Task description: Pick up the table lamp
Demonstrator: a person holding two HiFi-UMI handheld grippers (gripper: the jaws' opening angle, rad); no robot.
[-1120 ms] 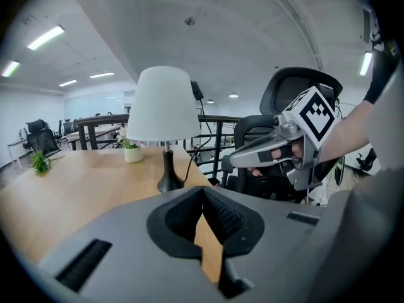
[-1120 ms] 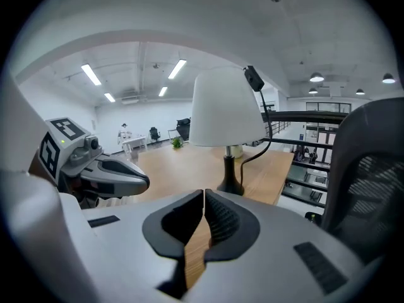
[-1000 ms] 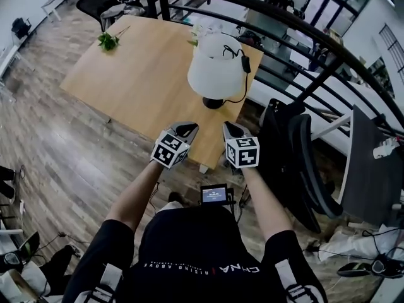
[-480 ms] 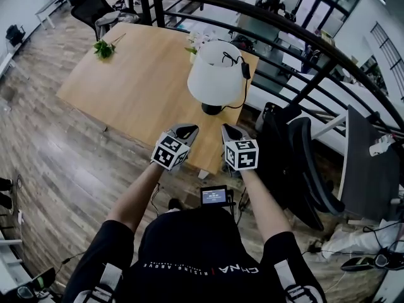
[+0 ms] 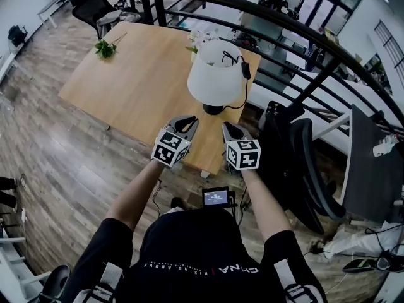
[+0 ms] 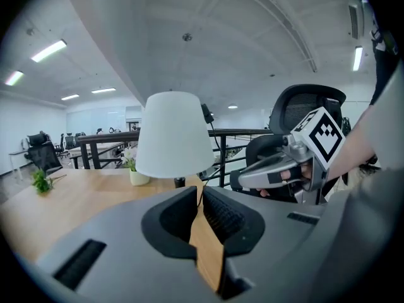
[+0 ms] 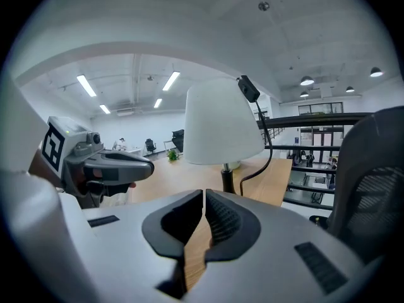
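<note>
A table lamp (image 5: 216, 76) with a white shade and a dark base stands near the right edge of a wooden table (image 5: 139, 74); its black cord drapes over the shade and down the right side. The same lamp (image 6: 174, 136) fills the middle of the left gripper view and rises just ahead as the lamp (image 7: 222, 124) in the right gripper view. My left gripper (image 5: 187, 122) is shut and empty, short of the lamp base. My right gripper (image 5: 227, 129) is also shut and empty, beside the left one, near the table's front edge.
A small plant sprig (image 5: 105, 48) lies at the table's far left, a white flower pot (image 5: 197, 40) behind the lamp. A black railing (image 5: 303, 36) curves past the table's right side. A black office chair (image 5: 302, 163) stands right of my right arm. Wood floor lies to the left.
My left gripper has risen and moved a little forward toward the lamp. The right gripper has stayed almost still. Both stay shut.
</note>
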